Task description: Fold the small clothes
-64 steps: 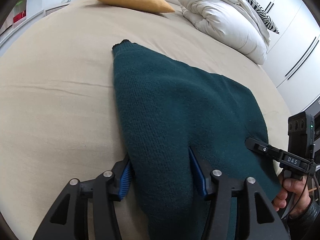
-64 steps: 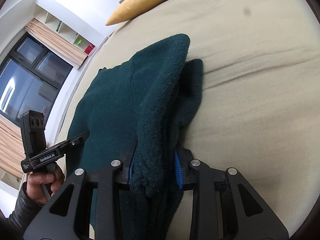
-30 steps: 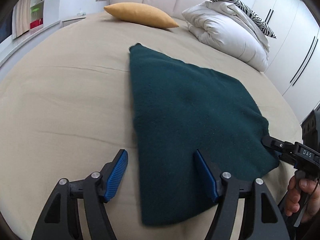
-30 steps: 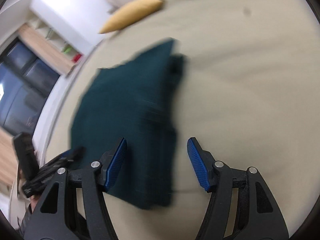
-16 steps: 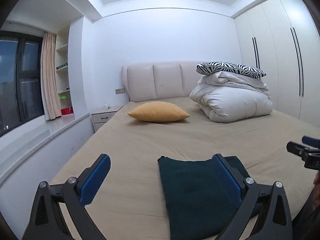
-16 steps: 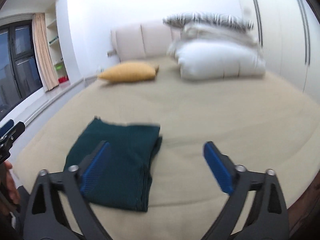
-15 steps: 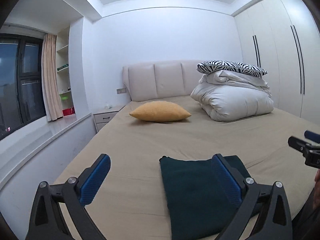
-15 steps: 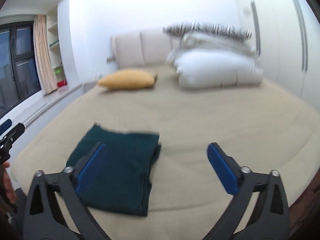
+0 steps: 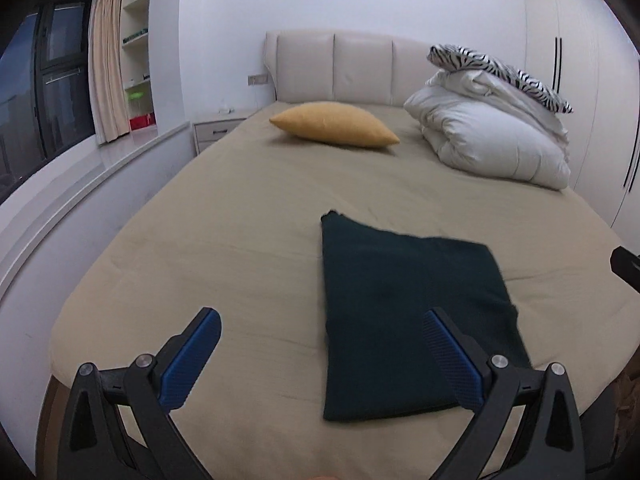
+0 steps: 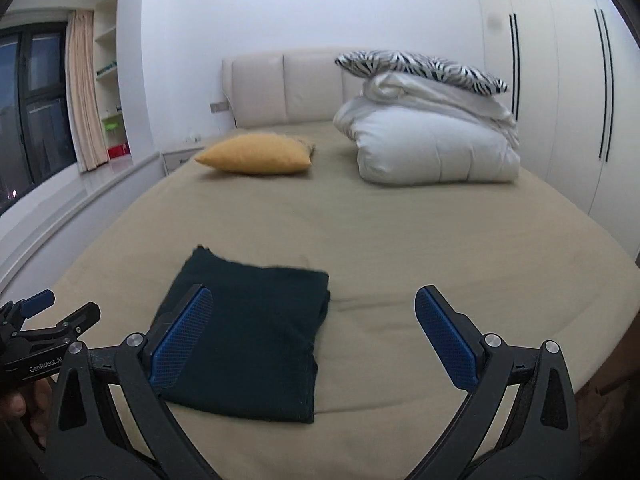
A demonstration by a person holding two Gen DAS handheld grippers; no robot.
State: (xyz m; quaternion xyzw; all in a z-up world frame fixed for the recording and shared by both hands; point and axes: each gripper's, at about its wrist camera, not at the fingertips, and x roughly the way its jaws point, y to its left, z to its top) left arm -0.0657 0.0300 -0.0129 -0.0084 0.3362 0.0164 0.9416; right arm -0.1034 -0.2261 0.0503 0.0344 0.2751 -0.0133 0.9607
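Left wrist view: right gripper cut off by right edge, only dark tip showing. Near right corner of folded green garment hidden behind blue pad. Right wrist view: garment's left edge hidden behind pad, far edge blurred. Hand at left edge mostly cut off. Items on shelves too small to identify.
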